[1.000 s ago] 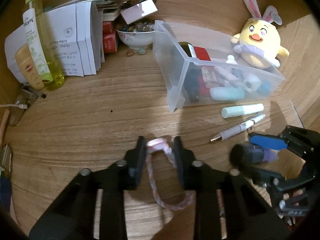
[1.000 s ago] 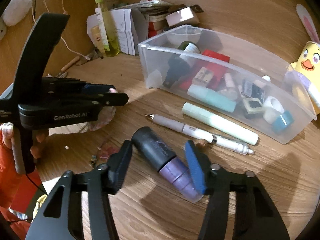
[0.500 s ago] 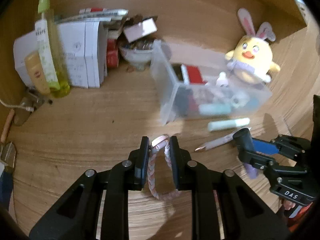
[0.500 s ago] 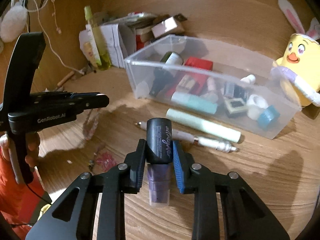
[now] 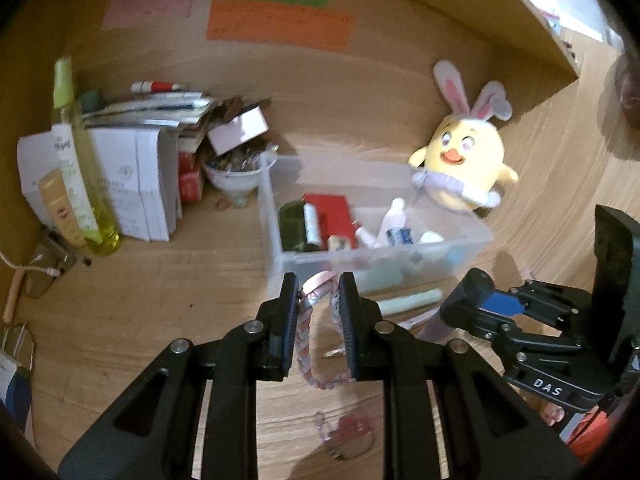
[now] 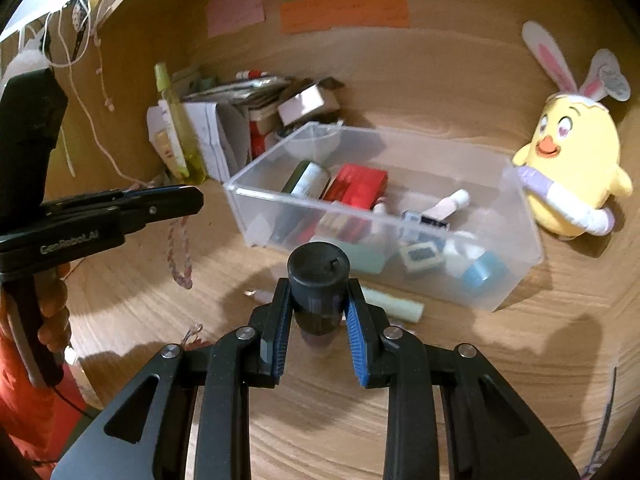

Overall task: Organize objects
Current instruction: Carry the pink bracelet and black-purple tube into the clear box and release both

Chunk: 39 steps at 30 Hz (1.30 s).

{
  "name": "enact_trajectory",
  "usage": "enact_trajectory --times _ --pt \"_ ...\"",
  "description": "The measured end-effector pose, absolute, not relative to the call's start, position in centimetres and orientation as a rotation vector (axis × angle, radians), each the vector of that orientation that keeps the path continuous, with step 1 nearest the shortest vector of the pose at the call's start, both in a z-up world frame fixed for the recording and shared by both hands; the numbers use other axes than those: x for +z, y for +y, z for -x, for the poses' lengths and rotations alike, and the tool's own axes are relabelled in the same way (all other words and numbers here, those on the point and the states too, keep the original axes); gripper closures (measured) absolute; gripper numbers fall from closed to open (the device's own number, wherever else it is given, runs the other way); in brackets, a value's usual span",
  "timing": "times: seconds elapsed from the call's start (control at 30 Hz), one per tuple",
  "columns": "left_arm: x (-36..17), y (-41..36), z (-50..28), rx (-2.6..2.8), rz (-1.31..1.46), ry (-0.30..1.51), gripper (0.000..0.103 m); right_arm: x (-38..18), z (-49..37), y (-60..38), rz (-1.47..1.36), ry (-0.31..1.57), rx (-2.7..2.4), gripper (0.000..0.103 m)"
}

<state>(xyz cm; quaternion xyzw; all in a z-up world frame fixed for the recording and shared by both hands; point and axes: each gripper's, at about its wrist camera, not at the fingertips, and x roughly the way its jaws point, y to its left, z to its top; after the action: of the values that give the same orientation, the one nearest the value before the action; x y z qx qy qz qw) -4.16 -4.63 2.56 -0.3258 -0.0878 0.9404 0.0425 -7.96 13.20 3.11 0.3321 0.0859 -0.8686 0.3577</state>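
Both grippers are tilting down toward the bin (image 6: 520,240): left gripper (image 5: 318,300) clamping a braided bracelet (image 5: 304,344), right gripper (image 6: 318,300) clamping a dark bottle (image 6: 318,276)

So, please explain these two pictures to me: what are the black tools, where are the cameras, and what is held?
No robot is here: a person holds two hand grippers, each with a fisheye camera looking along its fingers. The left gripper is shut on a pink braided bracelet, which hangs from it in the right camera's view. The right gripper is shut on a dark-capped purple bottle. Ahead, on the wooden desk, stands a clear plastic bin with small items inside. A pale green tube lies before it, and a yellow plush chick sits beside it.
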Motion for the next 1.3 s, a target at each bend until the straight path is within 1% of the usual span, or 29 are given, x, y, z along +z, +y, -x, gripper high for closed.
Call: enact_trajectory --times 0.27,0.87,1.1,1.3 --pt "4.8 -3.5 5.1 2.875 0.907 -0.272 0.083 5.2 9.3 14.7 -0.792 0.189 -2.308 0.079" --pt "7.6 -1.1 10.1 2.86 0.841 -0.271 0.083 8.6 13.9 16.2 -0.702 0.127 -2.391 0.079" --pt "6.8 -0.4 12.5 2.883 0.869 -0.235 0.083 8.5 15.4 15.2 -0.712 0.137 -2.388 0.079" --pt "4.2 -0.8 15.2 2.851 0.993 -0.25 0.083 7.2 16.6 13.9 -0.758 0.18 -2.367 0.079"
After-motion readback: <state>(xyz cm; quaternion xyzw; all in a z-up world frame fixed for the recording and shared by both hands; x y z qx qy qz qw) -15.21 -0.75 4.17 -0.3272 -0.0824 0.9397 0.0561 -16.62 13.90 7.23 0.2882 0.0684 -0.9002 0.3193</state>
